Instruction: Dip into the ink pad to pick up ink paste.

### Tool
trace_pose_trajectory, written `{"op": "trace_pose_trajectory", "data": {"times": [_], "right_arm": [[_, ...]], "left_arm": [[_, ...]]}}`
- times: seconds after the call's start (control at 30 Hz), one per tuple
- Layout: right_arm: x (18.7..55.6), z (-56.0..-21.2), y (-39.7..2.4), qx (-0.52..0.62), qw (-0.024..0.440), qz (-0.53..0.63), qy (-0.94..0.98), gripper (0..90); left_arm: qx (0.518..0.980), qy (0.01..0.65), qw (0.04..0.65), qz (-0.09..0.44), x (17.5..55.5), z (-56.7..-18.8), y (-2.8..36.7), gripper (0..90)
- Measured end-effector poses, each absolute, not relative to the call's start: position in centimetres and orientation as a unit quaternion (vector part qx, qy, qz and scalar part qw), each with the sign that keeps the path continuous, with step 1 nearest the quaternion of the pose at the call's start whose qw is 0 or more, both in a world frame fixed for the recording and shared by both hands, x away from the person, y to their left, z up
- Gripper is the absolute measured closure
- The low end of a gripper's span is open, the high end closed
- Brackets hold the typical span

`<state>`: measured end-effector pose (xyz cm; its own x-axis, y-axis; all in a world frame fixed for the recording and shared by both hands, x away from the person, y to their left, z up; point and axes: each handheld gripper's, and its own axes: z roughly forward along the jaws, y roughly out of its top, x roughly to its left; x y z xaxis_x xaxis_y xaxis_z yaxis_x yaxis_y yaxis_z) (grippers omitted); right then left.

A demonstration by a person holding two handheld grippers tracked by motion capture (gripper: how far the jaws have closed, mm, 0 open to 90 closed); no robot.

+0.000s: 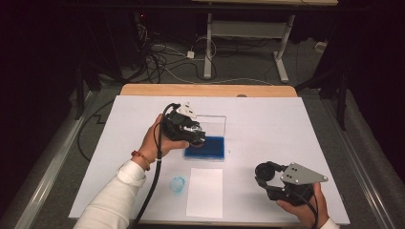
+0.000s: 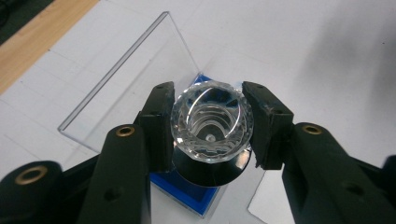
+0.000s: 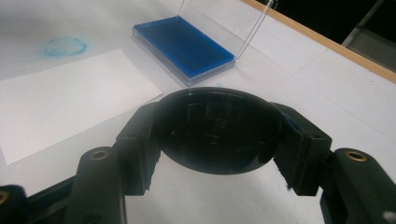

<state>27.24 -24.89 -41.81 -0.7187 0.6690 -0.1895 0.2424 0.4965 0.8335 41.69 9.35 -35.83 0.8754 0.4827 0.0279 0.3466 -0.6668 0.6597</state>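
A person's left gripper (image 2: 212,126) pinches a clear faceted glass stamp (image 2: 212,122) just above the blue ink pad in its open clear plastic case (image 1: 206,147), mid-table. At the near right, the right gripper (image 3: 219,140) clamps a round black cap (image 3: 218,135) above the white tabletop (image 1: 267,124). A white paper sheet (image 1: 205,191) lies near, between them
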Motion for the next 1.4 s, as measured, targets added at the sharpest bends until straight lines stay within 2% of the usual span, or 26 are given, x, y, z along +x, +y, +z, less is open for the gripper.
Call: {"op": "trace_pose_trajectory", "data": {"times": [0.77,1.23,1.4], "right_arm": [[26.9,-41.7,-24.9,0.270,0.257,0.419,0.828,38.3],[26.9,-41.9,-24.7,0.268,0.253,0.414,0.832,38.3],[26.8,-41.9,-24.6,0.267,0.253,0.412,0.834,38.3]], "left_arm": [[0.914,0.266,0.294,0.078,44.1,-40.8,8.0,54.8],[0.904,0.276,0.319,0.076,44.1,-41.8,9.0,54.8],[0.910,0.273,0.299,0.094,43.7,-41.6,8.3,55.0]]}}
